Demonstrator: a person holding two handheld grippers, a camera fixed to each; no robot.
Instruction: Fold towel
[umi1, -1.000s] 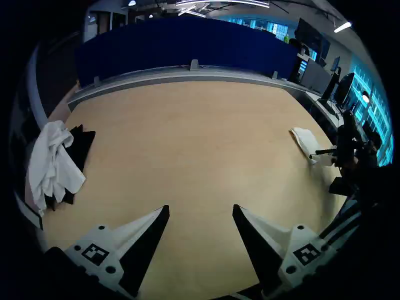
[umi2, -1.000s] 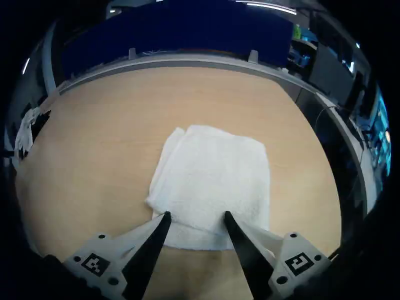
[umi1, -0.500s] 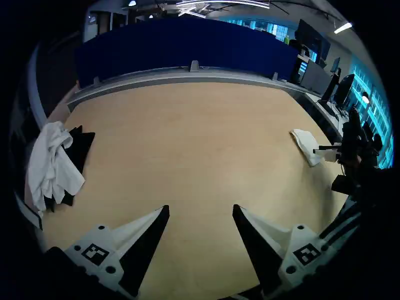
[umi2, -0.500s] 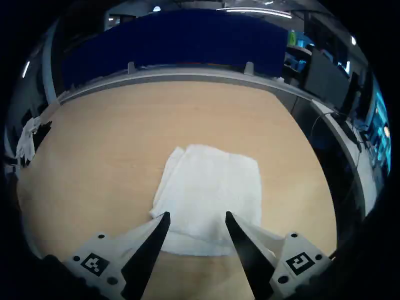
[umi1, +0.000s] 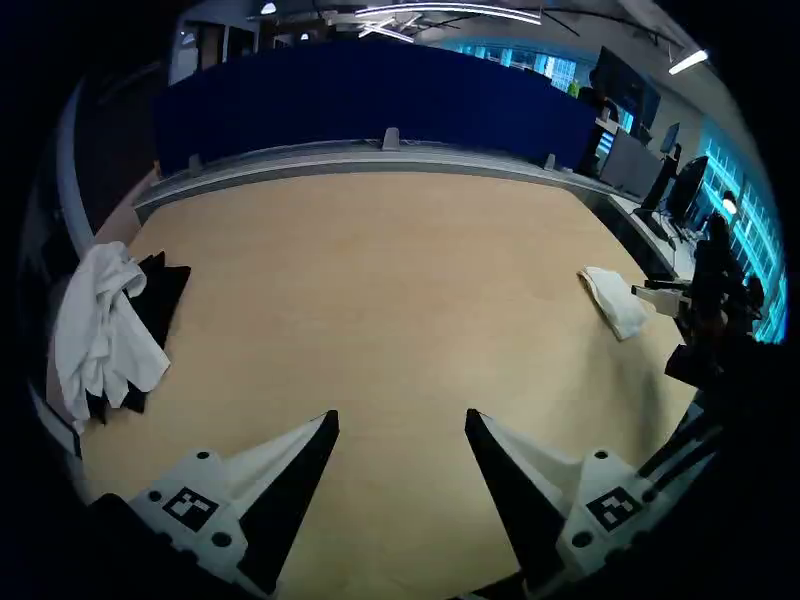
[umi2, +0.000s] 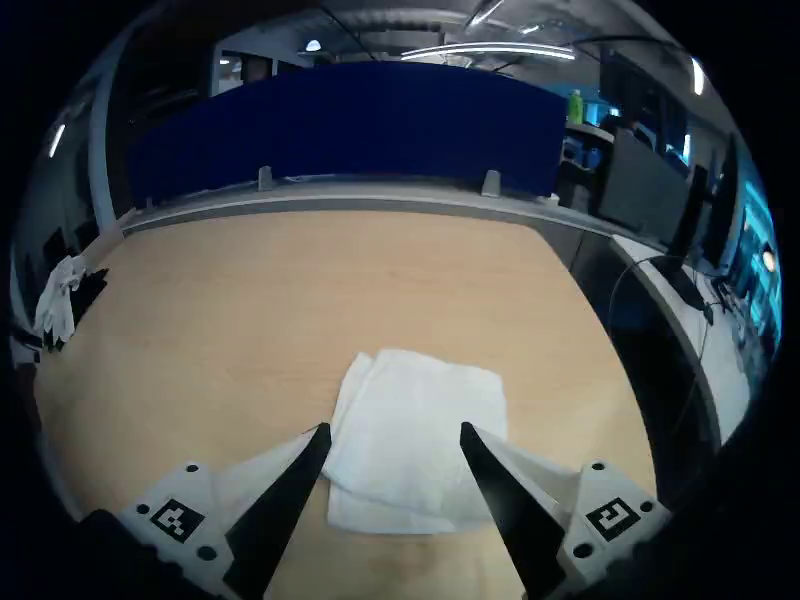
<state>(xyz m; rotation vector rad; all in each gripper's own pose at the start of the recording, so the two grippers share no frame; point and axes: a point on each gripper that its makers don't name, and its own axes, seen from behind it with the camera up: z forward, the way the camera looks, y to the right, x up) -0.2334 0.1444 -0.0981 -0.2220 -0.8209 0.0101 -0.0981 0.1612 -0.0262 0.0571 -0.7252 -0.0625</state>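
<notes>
We've got the folded white towel (umi2: 418, 445) lying flat on the worktop (umi2: 280, 290), right claw (umi2: 392, 428) spread wide over it, left claw (umi1: 400, 412) spread wide too, well apart.

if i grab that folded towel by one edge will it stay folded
Probably not: the towel looks soft, so it would likely droop and its offset layers open. Pushed, it may slide on the smooth table.

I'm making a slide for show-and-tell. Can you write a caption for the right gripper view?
Open tongs poised above a folded white towel on a wooden table.
</notes>
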